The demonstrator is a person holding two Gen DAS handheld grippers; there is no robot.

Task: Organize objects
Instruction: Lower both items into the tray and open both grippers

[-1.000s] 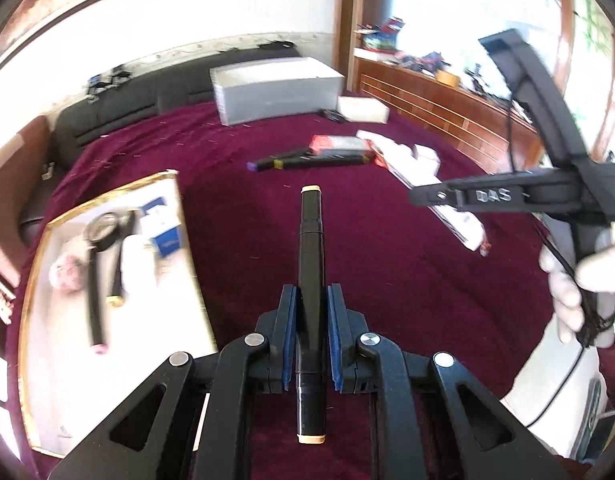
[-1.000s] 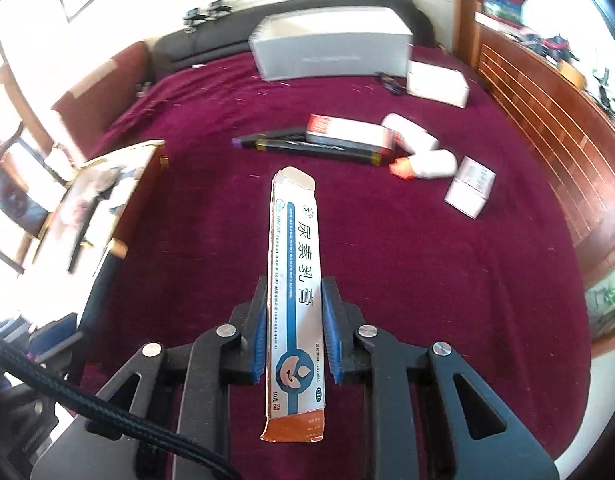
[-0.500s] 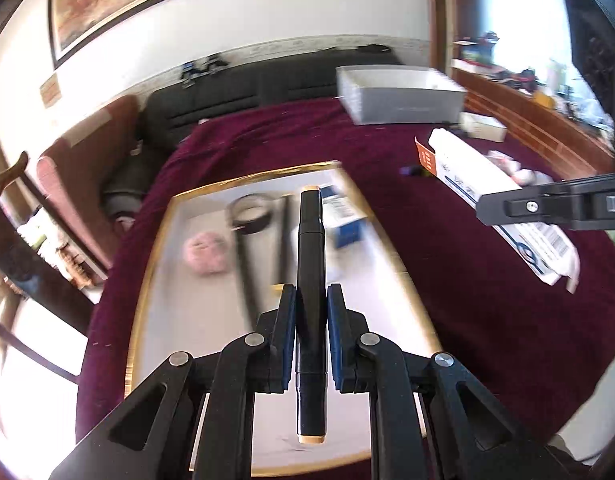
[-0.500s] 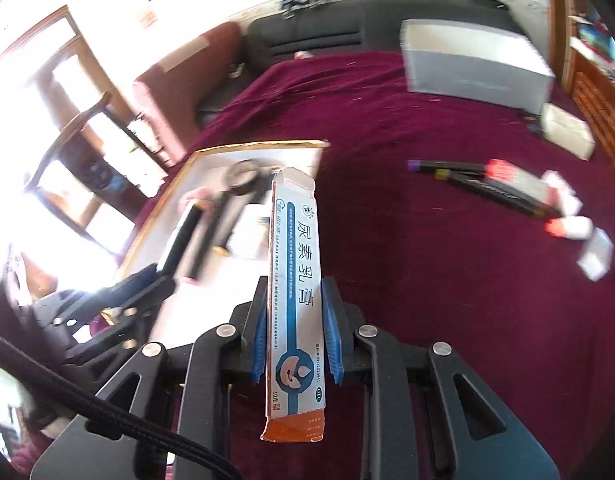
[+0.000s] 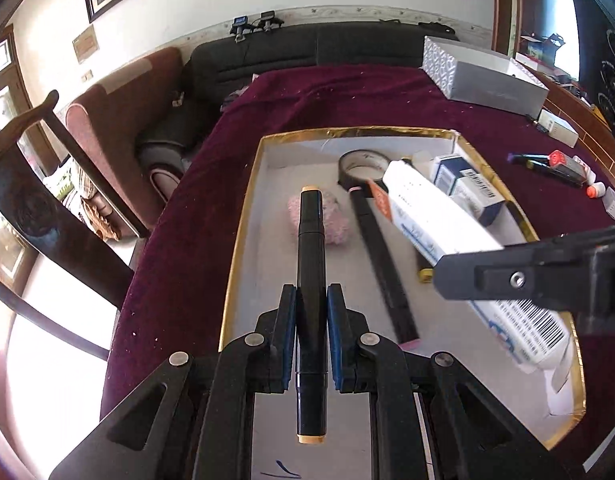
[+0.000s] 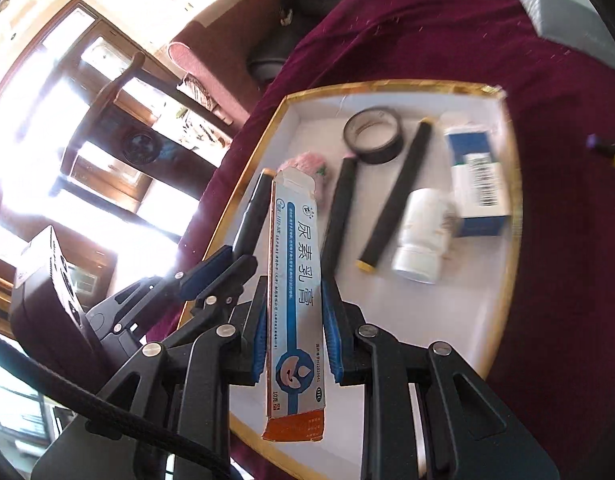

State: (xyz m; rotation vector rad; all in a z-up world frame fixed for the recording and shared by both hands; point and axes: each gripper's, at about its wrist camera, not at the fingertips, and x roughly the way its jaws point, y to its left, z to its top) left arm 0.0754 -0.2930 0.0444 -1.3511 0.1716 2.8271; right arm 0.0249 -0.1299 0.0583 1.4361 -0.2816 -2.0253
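Left hand-held gripper (image 5: 311,332) clamps black marker (image 5: 310,248); right view alone shows clamped carton's (image 6: 295,280) print.

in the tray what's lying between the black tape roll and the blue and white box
In the right wrist view, a black marker with a yellow cap lies slanted between the tape roll and the box, on the gold-rimmed tray.
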